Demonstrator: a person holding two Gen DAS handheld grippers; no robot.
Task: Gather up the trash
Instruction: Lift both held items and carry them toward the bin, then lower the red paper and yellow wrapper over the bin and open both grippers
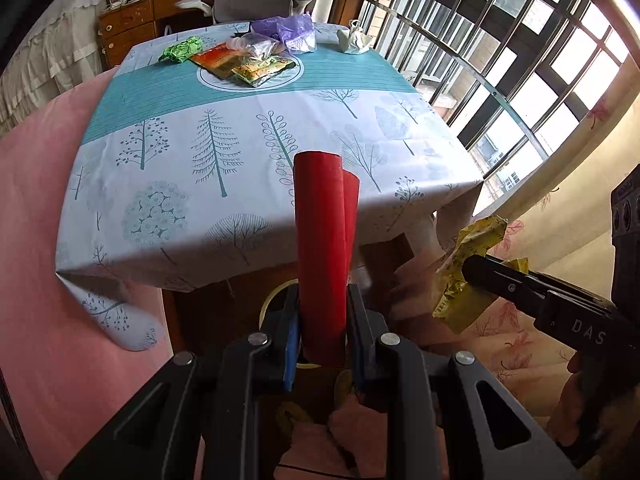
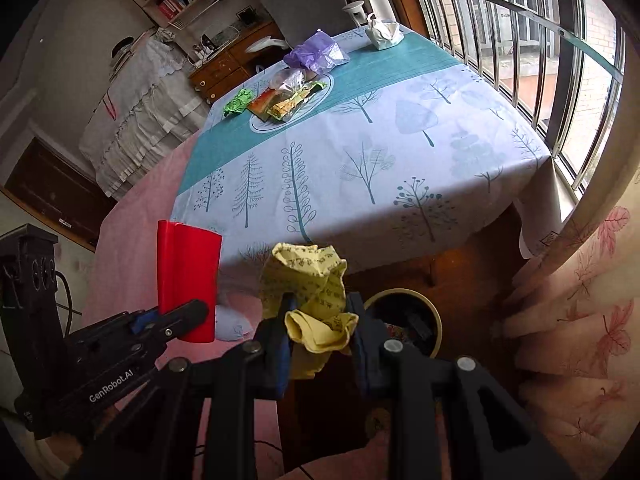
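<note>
The left gripper (image 1: 320, 320) has its fingers clamped narrow on the lower end of a red rolled sheet of glossy card or plastic (image 1: 322, 248), which stands up out of the grip in front of the table edge; it looks light and springy, stiff along its length but easily crushed across, so a hold low on the roll as here seems sound, though the smooth surface could slip. The right gripper (image 2: 322, 320) has its fingers pinched on a crumpled yellow printed paper wrapper (image 2: 310, 292), a soft, nearly weightless wad that can be taken anywhere on its bulk and will probably drop slowly and catch on the pads when let go. Both pieces hang off the near side of the table (image 2: 400, 168), which wears a pale tree-print cloth with a teal band. Just below and to the right of the right gripper stands a round bin with a cream rim (image 2: 404, 320) on the dark floor; its inside is dark and already holds some scraps, too dim to name. At the table's far end more trash waits: a white round plate (image 1: 208, 80) bearing flat orange and green snack packets (image 1: 244, 65) and a clear plastic bag (image 1: 256, 45), a crumpled green wrapper (image 1: 181, 50) beside it, a purple plastic bag (image 1: 290, 30) behind, and a pale crumpled paper wad (image 1: 354, 40) near the window.
</note>
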